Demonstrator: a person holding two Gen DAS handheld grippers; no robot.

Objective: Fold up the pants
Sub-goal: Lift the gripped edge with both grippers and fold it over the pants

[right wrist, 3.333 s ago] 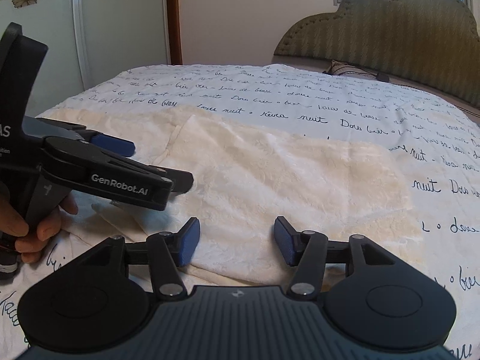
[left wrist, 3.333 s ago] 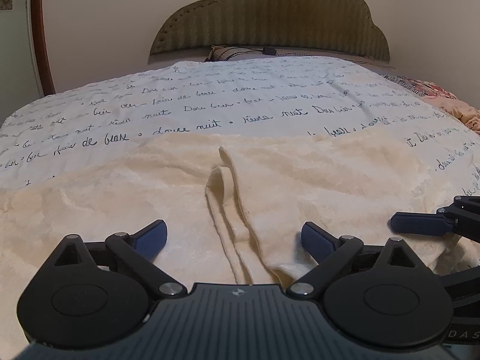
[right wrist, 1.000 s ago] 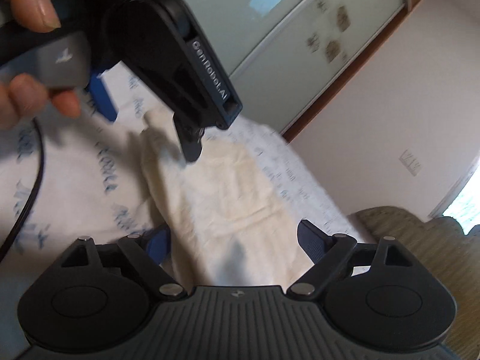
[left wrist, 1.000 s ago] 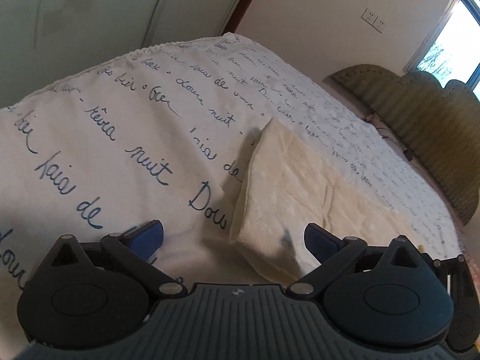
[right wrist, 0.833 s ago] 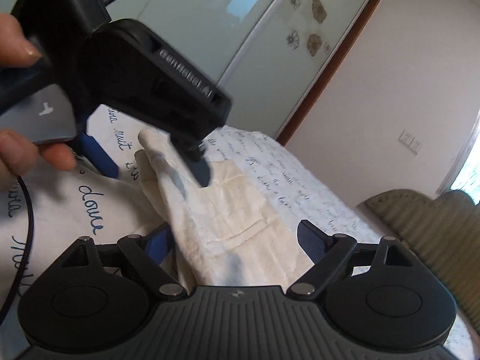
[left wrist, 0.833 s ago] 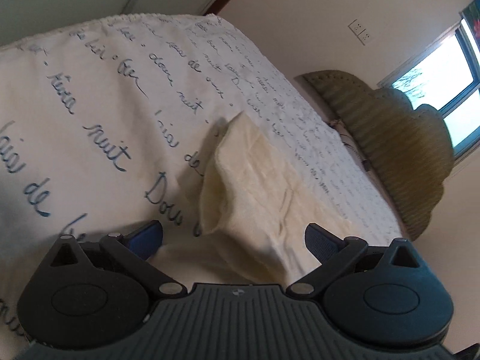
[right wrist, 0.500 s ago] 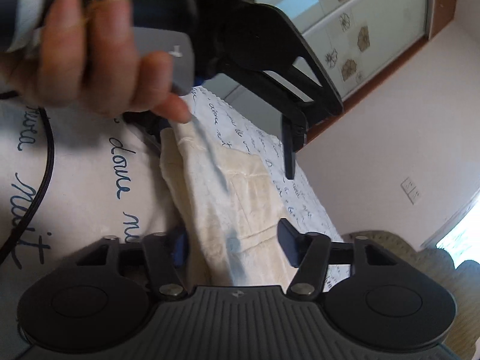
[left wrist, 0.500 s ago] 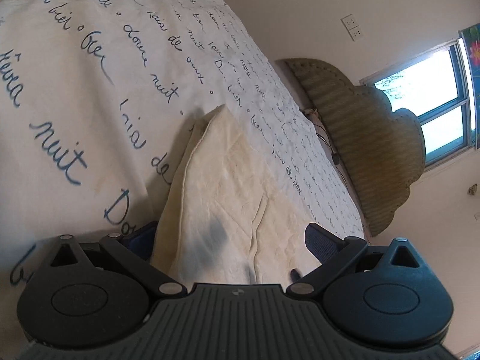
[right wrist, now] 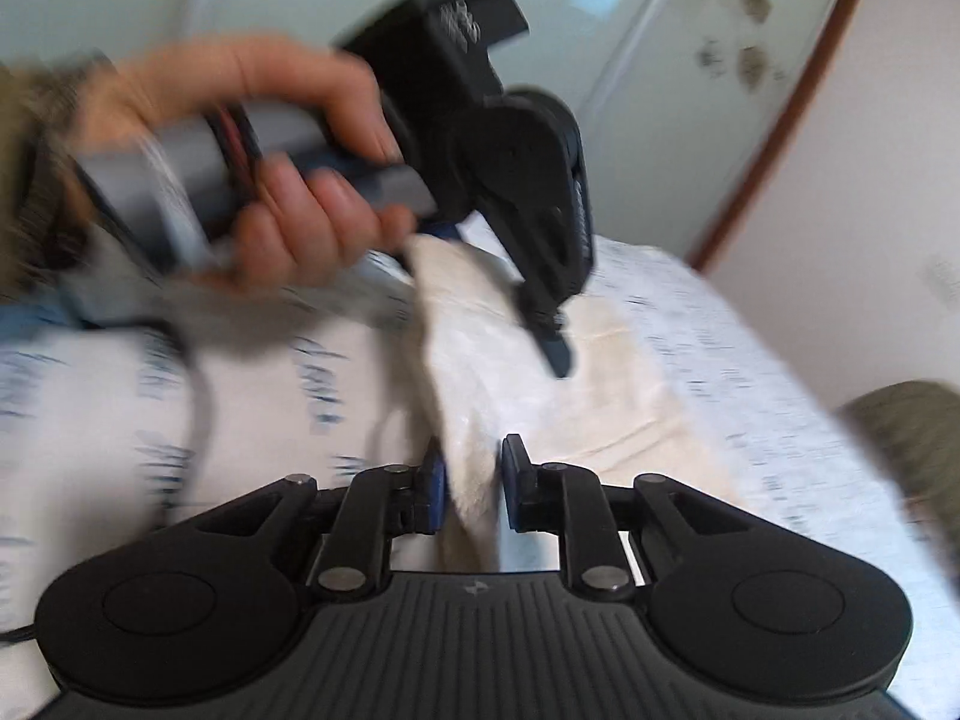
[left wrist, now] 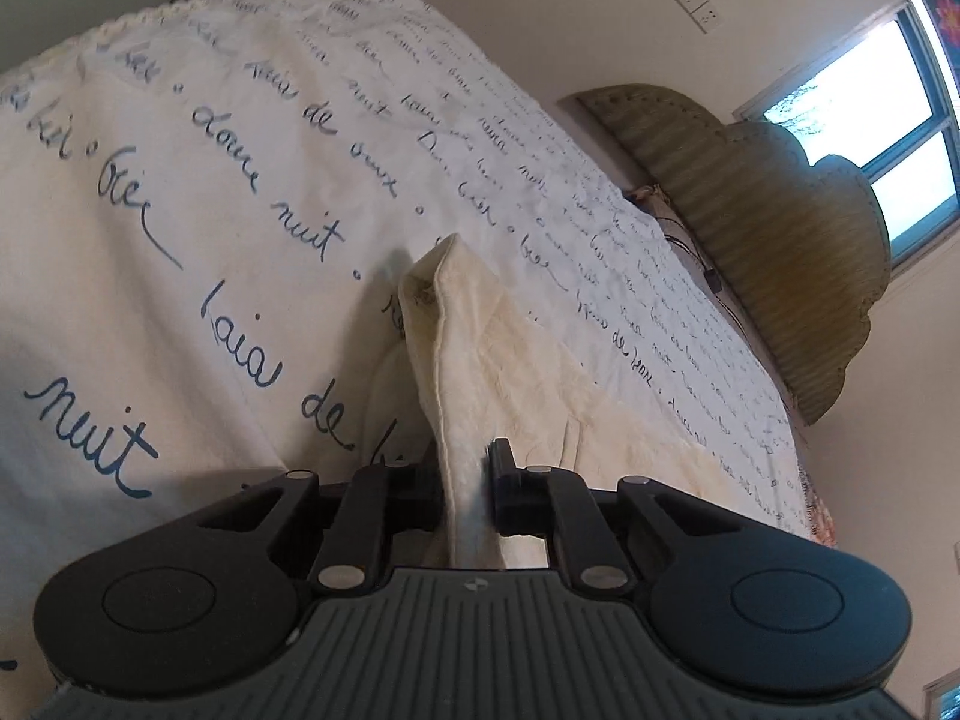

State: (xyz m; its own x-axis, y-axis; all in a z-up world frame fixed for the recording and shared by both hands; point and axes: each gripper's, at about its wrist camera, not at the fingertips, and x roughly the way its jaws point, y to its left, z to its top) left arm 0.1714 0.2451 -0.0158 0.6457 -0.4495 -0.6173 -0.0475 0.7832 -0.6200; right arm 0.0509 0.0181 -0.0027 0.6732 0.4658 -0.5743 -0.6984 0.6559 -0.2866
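The cream pants [left wrist: 480,360] lie on the bed, one end lifted into a ridge. My left gripper [left wrist: 465,480] is shut on that edge, the cloth pinched between its jaws. In the right wrist view the pants [right wrist: 480,360] rise the same way and my right gripper [right wrist: 471,480] is shut on the edge nearer me. The left gripper [right wrist: 540,324] shows there too, held by a hand [right wrist: 288,180], clamping the cloth further along. The right wrist view is blurred.
The bed is covered by a white sheet with blue handwriting [left wrist: 180,210]. A padded olive headboard [left wrist: 780,228] stands at the far end under a window [left wrist: 888,120]. A wardrobe with glass doors [right wrist: 690,60] is behind the left hand.
Both grippers have closed on the lifted pants edge; half a second ago their jaws stood open around it. The edge now stands up higher off the sheet.
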